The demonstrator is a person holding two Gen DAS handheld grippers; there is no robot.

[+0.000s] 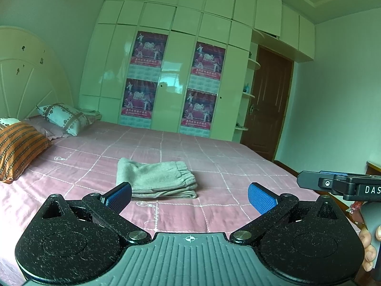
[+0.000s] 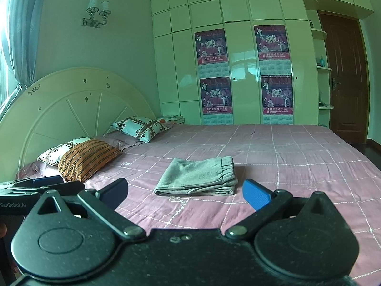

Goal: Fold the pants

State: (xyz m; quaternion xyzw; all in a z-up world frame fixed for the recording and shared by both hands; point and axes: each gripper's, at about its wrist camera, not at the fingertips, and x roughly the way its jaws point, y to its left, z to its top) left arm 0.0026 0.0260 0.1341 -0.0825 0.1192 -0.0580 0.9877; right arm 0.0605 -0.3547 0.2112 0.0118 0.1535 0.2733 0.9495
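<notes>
Grey pants (image 1: 156, 178) lie folded into a compact stack on the pink checked bed (image 1: 214, 157), elastic waistband toward the right. They also show in the right wrist view (image 2: 197, 176). My left gripper (image 1: 189, 196) is open and empty, held back from the pants above the near part of the bed. My right gripper (image 2: 185, 194) is open and empty, also short of the pants. The right gripper's body shows at the right edge of the left wrist view (image 1: 343, 184); the left gripper's body shows at the left of the right wrist view (image 2: 35, 186).
Pillows (image 2: 88, 159) lie along the white headboard (image 2: 71, 100) on the left. A white wardrobe with posters (image 2: 238, 71) stands behind the bed, with a brown door (image 2: 345, 78) at its right. A curtain (image 2: 21, 23) hangs far left.
</notes>
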